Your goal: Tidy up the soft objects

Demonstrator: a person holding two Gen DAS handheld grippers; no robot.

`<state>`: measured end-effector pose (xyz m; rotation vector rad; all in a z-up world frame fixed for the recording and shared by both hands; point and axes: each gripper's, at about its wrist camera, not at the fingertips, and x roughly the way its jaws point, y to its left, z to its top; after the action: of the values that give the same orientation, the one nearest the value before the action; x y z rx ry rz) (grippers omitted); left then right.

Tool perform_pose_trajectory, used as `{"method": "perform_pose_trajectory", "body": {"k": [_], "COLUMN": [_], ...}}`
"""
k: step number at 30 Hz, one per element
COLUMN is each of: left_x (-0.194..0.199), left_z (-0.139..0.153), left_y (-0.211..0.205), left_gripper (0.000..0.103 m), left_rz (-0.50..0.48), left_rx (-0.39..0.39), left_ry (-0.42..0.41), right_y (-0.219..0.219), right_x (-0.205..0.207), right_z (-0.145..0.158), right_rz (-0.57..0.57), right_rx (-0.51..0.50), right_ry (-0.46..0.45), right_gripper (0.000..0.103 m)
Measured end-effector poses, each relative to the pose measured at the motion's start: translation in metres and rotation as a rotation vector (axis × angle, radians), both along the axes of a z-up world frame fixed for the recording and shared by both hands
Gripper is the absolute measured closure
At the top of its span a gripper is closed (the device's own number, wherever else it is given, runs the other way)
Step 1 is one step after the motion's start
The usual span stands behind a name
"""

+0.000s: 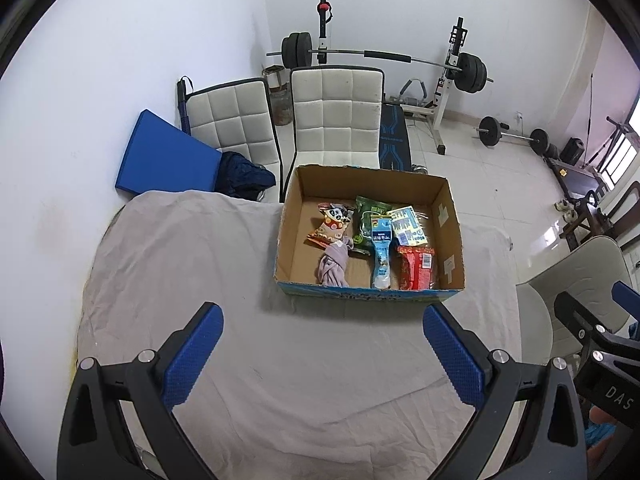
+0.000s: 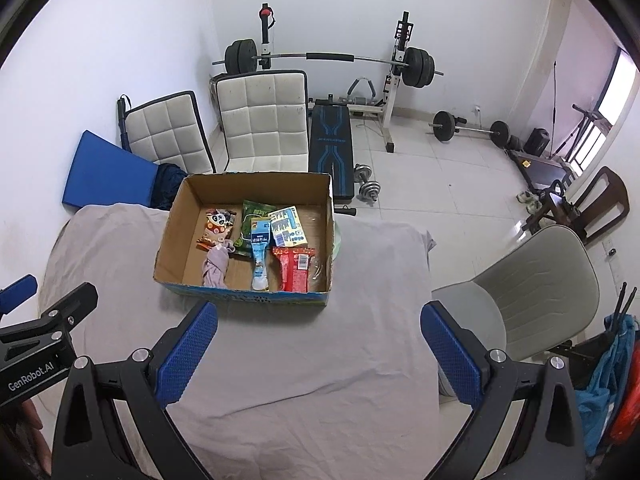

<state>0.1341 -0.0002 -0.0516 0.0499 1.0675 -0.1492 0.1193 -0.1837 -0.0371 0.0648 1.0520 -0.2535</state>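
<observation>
Both grippers, left gripper (image 1: 323,354) and right gripper (image 2: 319,350), are hovering with jaws spread, empty; the limp cloth (image 1: 334,266) in the box (image 1: 451,232) is looking light, pinchable mid-bunch.

Two wrist views, high, angled down, sharing the cardboard box (image 1: 370,236).

Tabletop (image 1: 224,264) draped in a wrinkled grey-beige cloth (image 2: 320,360), with an open cardboard box (image 1: 450,236) resting directly on the cloth toward the far edge, the near part of the cloth lying bare in both wrist views
</observation>
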Motion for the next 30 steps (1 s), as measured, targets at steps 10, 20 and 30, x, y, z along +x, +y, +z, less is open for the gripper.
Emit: {"method": "perform_pose_trajectory", "body": {"k": [10,20,30], "left_x": [0.001,0.004,0.004], "left_z": [0.0,-0.004,-0.003], "left_y": [-0.003,-0.004,-0.004], "left_gripper": [0.001,0.001,0.001], "left_rz": [0.005,0.009,0.009], "left_rx": [0.027,0.044,0.047], "left_ry": [-0.016,-0.017,-0.012], "right_y": [-0.002,-0.005,-0.006], "right_x": [0.001,0.001,0.001], "right_z": [-0.005,-0.011,-0.013], "right_rz": [-0.023,-0.035,-0.033], "right_rx": [-0.026,-0.031,-0.023], "right_ry": [-0.002,-0.001,0.004], "right_gripper": [0.0,0.0,0.0]}}
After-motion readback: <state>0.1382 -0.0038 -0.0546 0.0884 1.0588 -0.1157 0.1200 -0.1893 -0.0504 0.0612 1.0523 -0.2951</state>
